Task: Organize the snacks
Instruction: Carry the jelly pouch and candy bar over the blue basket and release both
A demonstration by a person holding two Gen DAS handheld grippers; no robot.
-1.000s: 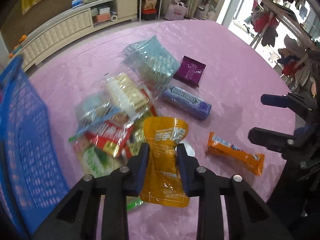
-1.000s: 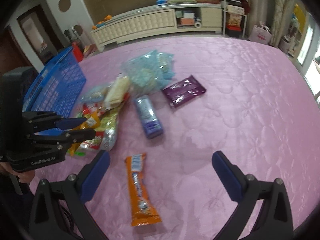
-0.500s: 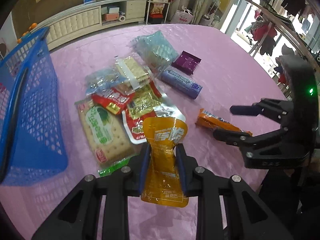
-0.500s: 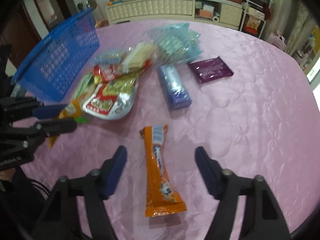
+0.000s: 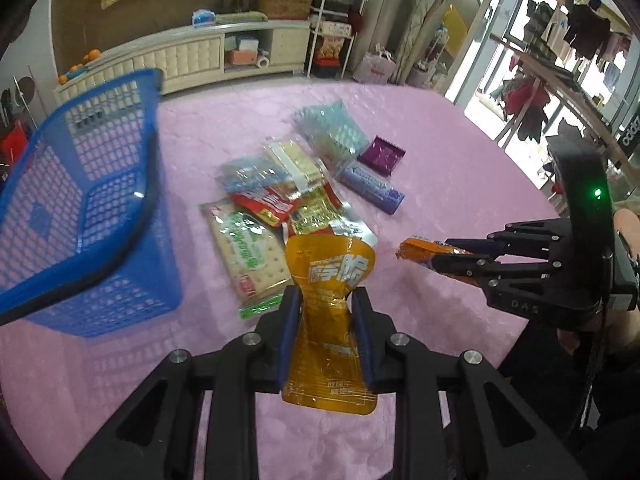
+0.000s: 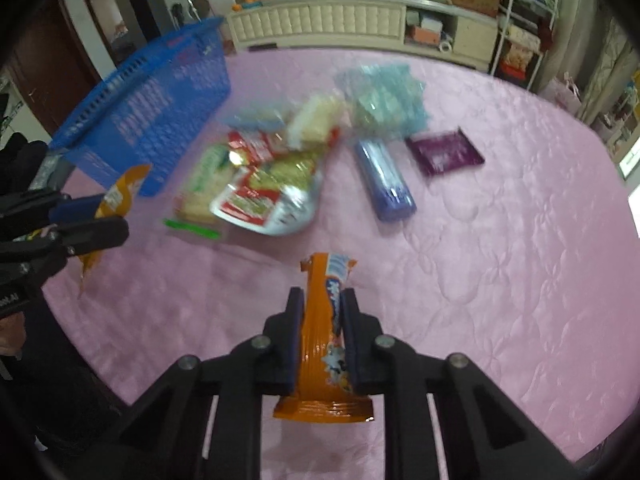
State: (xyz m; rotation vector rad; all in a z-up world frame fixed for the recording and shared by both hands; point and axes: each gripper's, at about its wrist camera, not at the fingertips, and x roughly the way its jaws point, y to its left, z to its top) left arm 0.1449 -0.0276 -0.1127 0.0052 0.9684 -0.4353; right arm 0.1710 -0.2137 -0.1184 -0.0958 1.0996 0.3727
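My left gripper (image 5: 325, 300) is shut on a yellow-orange snack pouch (image 5: 330, 276) and holds it above the pink table, right of the blue basket (image 5: 80, 208). My right gripper (image 6: 322, 300) is shut on an orange snack bar (image 6: 324, 320), lifted off the table. The right gripper (image 5: 460, 254) with the bar (image 5: 420, 250) shows in the left wrist view at right. The left gripper (image 6: 108, 216) with the pouch (image 6: 120, 192) shows in the right wrist view at left, near the basket (image 6: 152, 112).
A pile of snack packs (image 5: 272, 208) lies mid-table: a green cracker pack (image 5: 244, 248), red sachets, a clear blue bag (image 5: 332, 132). A purple-blue tube (image 5: 372, 188) and a purple packet (image 5: 382, 156) lie to the right. The table edge runs close in front.
My right gripper closed on the orange bar and lifted it off the table. My left gripper carried the pouch higher, and the basket came further into view.
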